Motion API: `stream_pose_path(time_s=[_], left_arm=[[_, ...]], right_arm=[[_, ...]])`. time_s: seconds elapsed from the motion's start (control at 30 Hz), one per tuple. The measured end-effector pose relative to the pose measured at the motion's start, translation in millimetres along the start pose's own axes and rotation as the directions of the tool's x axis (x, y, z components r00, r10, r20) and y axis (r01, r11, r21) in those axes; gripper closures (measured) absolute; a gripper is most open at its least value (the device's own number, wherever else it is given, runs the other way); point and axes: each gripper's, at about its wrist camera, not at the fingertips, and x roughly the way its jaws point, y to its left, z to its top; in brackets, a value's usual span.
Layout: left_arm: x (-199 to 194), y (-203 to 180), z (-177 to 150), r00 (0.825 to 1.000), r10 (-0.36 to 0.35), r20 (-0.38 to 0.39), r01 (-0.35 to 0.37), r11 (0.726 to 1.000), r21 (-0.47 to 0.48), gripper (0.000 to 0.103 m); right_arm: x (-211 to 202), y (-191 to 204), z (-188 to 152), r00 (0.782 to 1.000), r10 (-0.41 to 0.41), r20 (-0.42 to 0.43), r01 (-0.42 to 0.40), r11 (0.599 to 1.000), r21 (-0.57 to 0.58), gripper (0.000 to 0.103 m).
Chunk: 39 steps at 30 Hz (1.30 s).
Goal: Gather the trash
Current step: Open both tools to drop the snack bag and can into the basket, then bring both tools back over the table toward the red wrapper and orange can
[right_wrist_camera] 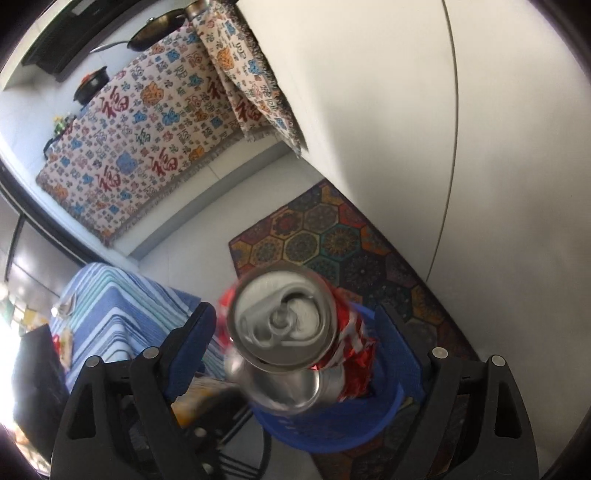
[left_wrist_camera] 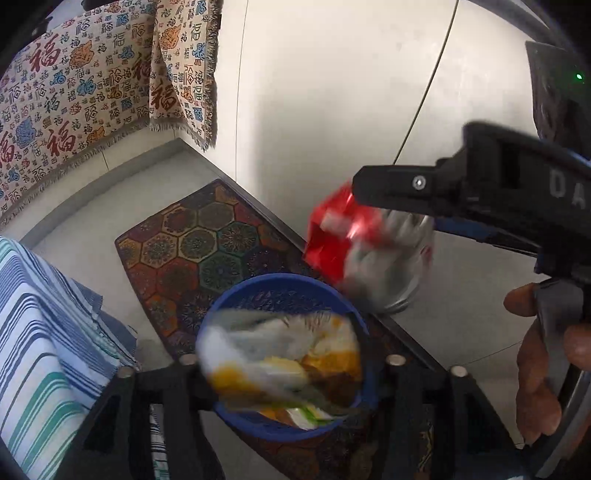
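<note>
A blue mesh basket (left_wrist_camera: 280, 286) stands on a patterned rug, right below both grippers. My left gripper (left_wrist_camera: 291, 365) is open above it. A blurred white, yellow and orange wrapper (left_wrist_camera: 280, 354) hangs loose between its fingers, over the basket's mouth. My right gripper (right_wrist_camera: 295, 314) is open too, its blue pads spread wide. A crushed red and silver can (right_wrist_camera: 284, 321) is between them, blurred, with a gap at the left pad. In the left wrist view the can (left_wrist_camera: 369, 251) sits under the right gripper's upper finger (left_wrist_camera: 391, 188), just past the basket's rim. The basket (right_wrist_camera: 332, 432) lies under the can.
The hexagon-patterned rug (left_wrist_camera: 192, 236) lies along a white wall panel (left_wrist_camera: 332, 92). A striped cloth-covered table (left_wrist_camera: 44, 332) stands to the left. A fringed cloth with red characters (right_wrist_camera: 140, 147) covers furniture at the back, with a pan (right_wrist_camera: 155, 29) beyond. A hand (left_wrist_camera: 535, 369) holds the right gripper's handle.
</note>
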Motion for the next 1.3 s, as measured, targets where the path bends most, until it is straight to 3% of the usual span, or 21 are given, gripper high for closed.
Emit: stream_pose_path(time_s=[0.23,0.47,0.67,0.8,0.93,1.13,1.3], left_arm=[[-5.3,7.4,9.0,1.0,-0.012,0.021,0.013,0.999,-0.033,0.04],[-64.7,12.2,-1.1,0.995,-0.004,0.102,0.009,0.999,-0.048,0.04],[-145.0,36.9,-43.6,0.983,0.073,0.169,-0.057,0.994,-0.095,0.034],[-186.0,70.8,-91.0,0.978,0.139,0.156,-0.111,0.979,-0.172,0.033],[-219.1,111.8,-148.4,0.965,0.242,0.1,-0.211,0.945,-0.25,0.033],[-258.6,179.3,-228.1,0.921,0.389,0.01,-0.357,0.856,-0.375,0.033],[-287.1,219.1,-260.8,0.887,0.461,-0.007,-0.414,0.788,-0.456,0.033]], right_arm=[[-11.4,-0.1,4.1,0.999,-0.003,0.041,0.003,1.0,-0.003,0.011],[-21.1,23.8,2.6,0.994,-0.039,0.102,0.048,0.995,-0.093,0.011],[-31.7,66.0,-6.9,0.986,-0.052,0.16,0.085,0.974,-0.209,0.004],[-37.3,111.3,-27.9,0.987,-0.004,0.16,0.053,0.951,-0.306,0.004],[-37.6,162.9,-66.6,0.992,0.057,0.113,-0.006,0.913,-0.408,0.002],[-19.3,252.4,-149.5,0.989,0.14,-0.049,-0.143,0.811,-0.568,0.002],[-1.3,302.9,-207.9,0.981,0.136,-0.14,-0.195,0.737,-0.647,0.002]])
